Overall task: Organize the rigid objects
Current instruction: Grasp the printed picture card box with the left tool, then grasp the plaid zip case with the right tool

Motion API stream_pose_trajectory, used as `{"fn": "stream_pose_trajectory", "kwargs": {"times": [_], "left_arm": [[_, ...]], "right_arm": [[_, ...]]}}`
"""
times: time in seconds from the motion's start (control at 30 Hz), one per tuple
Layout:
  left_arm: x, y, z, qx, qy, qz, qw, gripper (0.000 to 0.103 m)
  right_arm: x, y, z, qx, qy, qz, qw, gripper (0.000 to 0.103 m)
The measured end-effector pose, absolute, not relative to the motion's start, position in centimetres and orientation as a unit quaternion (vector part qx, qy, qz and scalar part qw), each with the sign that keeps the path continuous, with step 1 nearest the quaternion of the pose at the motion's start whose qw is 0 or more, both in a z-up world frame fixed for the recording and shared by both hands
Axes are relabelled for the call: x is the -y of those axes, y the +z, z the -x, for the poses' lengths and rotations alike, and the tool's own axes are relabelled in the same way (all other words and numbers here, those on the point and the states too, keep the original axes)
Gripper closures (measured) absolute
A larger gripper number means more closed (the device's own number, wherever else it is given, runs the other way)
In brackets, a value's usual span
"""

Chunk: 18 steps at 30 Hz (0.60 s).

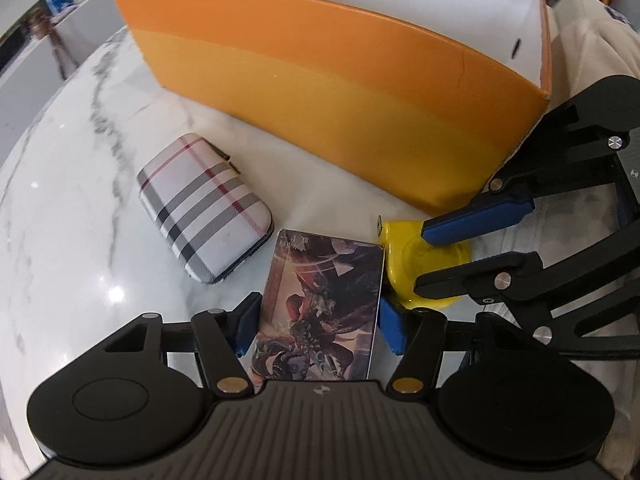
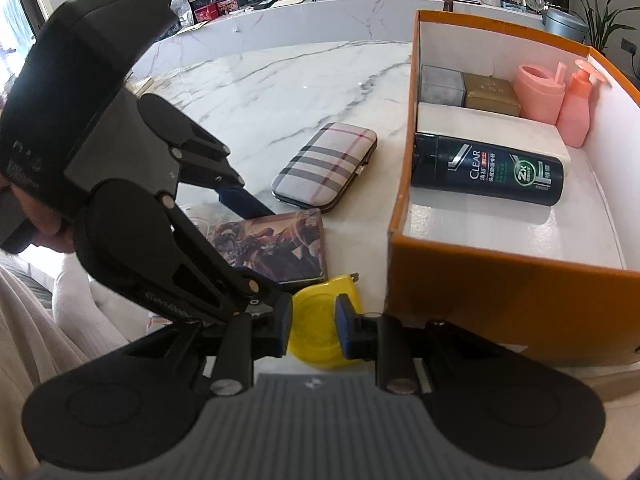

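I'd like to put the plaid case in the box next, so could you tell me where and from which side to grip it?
Grip the plaid case across its narrow width, on the two long edges near the middle, coming from above. It lies flat on the marble table, clear of the picture box, so the thin sides are the only faces that jaws could probably close on.

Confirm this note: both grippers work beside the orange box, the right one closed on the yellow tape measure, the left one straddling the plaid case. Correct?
One error. The left gripper straddles the illustrated card box, not the plaid case, which lies untouched to its side, as the left wrist view shows. The right gripper is on the yellow tape measure beside the orange box.
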<state>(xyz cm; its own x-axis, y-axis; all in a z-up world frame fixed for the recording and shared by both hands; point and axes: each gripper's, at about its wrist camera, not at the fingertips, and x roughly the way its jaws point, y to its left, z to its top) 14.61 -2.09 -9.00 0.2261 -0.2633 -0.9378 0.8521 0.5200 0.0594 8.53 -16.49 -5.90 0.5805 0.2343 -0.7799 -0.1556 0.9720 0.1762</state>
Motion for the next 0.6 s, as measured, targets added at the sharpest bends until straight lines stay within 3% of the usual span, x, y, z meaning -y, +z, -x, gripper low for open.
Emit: {"fn": "stream_pose_trajectory", "kwargs": {"times": [0.3,0.37,0.6], "left_arm": [[-0.3,-6.3,-12.5,-0.467,-0.322,-0.279,0.775,0.035],[-1.4,-5.4,-12.2,-0.459,-0.311,-0.259,0.791,0.035],[-3.8,-2.5,-15.7,-0.442,-0.237,-0.161,0.85,0.035]], "right_arm": [[16.1,-5.3,-8.1,-0.424,0.119,-0.025,0.898,0.077],[15.7,-4.7,-7.7,-0.416,0.127,-0.013,0.9,0.072],[14.2,-1.8,-8.5,-0.413,0.145,-0.022,0.899,0.072]]}}
